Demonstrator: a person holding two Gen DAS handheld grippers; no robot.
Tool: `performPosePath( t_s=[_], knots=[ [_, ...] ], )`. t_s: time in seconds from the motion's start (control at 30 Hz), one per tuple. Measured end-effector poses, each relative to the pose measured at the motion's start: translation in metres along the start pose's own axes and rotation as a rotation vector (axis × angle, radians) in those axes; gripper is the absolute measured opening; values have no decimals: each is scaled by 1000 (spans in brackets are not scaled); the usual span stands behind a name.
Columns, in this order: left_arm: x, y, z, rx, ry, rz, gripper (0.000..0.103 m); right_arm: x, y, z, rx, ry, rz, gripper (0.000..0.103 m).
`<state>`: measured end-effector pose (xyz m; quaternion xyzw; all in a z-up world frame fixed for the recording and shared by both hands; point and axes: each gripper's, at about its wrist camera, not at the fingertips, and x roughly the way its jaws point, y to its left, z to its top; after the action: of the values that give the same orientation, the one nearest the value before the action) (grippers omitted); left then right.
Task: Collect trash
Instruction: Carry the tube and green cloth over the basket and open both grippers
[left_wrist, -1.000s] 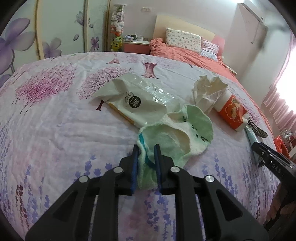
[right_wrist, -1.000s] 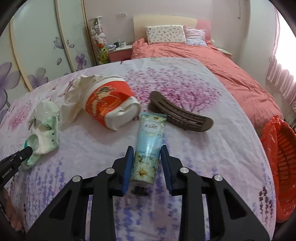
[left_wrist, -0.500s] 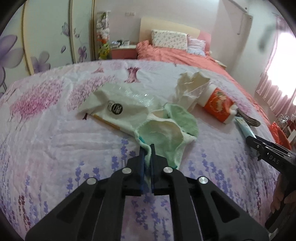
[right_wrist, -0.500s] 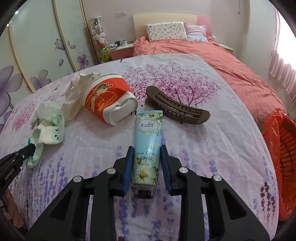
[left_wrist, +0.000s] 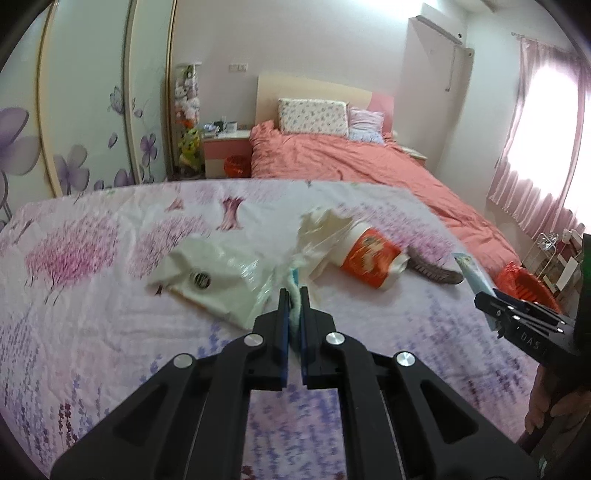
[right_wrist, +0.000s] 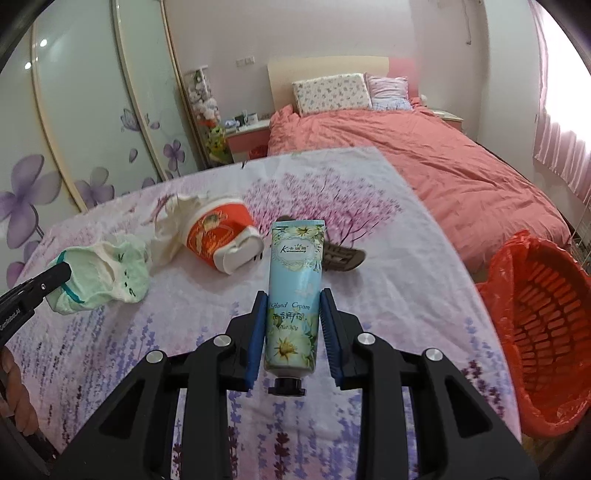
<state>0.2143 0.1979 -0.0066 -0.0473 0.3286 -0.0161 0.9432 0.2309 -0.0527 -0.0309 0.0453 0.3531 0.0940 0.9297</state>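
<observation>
My left gripper (left_wrist: 294, 295) is shut on a pale green sock (right_wrist: 107, 273), which hangs lifted off the flowered bedspread (left_wrist: 92, 325). In the left wrist view only a strip of the sock (left_wrist: 295, 277) shows between the jaws. My right gripper (right_wrist: 293, 306) is shut on a light blue hand cream tube (right_wrist: 295, 288), held up with its black cap toward the camera. On the bedspread lie a tipped red paper cup (right_wrist: 221, 236), crumpled cream paper (right_wrist: 173, 225), a white plastic bag (left_wrist: 218, 277) and a brown hair clip (right_wrist: 343, 256).
A red basket lined with a red bag (right_wrist: 543, 332) stands on the floor off the right edge of the bedspread. A bed with a coral quilt (right_wrist: 443, 162) lies beyond. A wardrobe with flower decals (right_wrist: 74, 147) is at the left. A hand (left_wrist: 554, 406) holds the right gripper.
The left jaws closed on the sock and lifted it off the bedspread. The right gripper raised the tube clear of the bedspread. Both views now sit higher and look farther into the room.
</observation>
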Motion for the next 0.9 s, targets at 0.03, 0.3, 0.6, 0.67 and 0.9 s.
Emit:
performPosePath(
  t_s=[0.03, 0.3, 0.6, 0.67, 0.9],
  knots=[
    [-3, -6, 3, 5, -9, -6, 6, -3, -2, 2, 2, -6, 0, 29],
    [-21, -42, 19, 43, -56, -52, 6, -32, -24, 8, 39, -68, -1, 29],
    [-35, -97, 34, 101, -89, -137, 6, -57, -56, 9, 92, -126, -26, 29],
    [-37, -110, 36, 115, -93, -157, 6, -62, -66, 9, 105, -135, -32, 29],
    [-41, -167, 41, 175, -107, -234, 6, -79, -101, 5, 144, -171, -73, 29]
  ],
)
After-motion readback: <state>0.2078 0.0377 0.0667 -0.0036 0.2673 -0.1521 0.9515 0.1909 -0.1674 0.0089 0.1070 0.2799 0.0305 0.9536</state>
